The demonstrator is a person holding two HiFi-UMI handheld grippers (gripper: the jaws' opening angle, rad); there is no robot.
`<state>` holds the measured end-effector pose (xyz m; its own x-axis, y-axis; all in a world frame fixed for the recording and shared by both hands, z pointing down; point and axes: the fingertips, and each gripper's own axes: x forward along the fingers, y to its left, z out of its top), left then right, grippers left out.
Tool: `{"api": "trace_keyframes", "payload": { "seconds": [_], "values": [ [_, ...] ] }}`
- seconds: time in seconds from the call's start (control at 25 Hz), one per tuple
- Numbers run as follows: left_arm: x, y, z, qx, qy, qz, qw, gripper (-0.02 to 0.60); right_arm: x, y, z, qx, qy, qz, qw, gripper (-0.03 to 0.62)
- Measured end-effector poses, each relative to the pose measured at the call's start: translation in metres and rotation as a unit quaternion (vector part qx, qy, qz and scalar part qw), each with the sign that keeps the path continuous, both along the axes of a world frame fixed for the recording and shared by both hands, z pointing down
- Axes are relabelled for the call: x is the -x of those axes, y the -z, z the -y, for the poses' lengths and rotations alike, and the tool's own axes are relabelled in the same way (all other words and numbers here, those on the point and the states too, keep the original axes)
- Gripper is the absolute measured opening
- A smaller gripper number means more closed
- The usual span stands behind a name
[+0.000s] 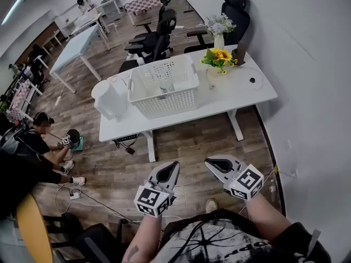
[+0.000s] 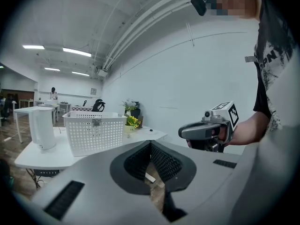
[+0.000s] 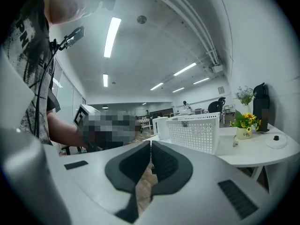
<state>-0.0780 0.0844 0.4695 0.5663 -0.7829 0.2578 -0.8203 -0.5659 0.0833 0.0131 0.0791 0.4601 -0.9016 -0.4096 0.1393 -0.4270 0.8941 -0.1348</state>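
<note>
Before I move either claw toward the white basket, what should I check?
1. Empty left claw: ok, jaws together on nothing.
2. Empty right claw: ok, jaws together on nothing.
3. Jaws opened for a grasp: not ok, both shut.
4. Upright basket on the table: ok.
5. Claws at the table: not ok, both are over the wood floor, apart from it.
6. What lies inside the basket: cannot tell.

a white wall [image 1: 307,48] flanks an office of wood-plank floor [image 1: 192,144], a white table [image 1: 258,95], black office chairs [image 1: 156,37] and ceiling strip lights [image 3: 111,36].
</note>
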Motion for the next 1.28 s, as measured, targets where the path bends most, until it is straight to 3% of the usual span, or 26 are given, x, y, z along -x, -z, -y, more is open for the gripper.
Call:
{"api": "trace_keyframes", "payload": {
  "seconds": [0.56, 0.88, 1.28],
  "values": [
    [-0.024, -0.005, 0.050, 0.003, 0.015, 0.015, 0.9998, 0.011, -0.023, -0.008, 0.052, 0.005, 0.018, 0.010, 1.000, 0.025],
    [-0.015, -0.005, 0.076, -0.001, 0.014, 0.010, 0.9999, 0.011, -0.019, -0.012, 0.073, 0.002, 0.013, -0.001, 1.000, 0.025],
    [0.014, -0.002, 0.143, -0.008, -0.024, 0.005, 0.9997, 0.011, 0.010, -0.006, 0.132, -0.005, -0.024, -0.010, 1.000, 0.025]
  ]
}}
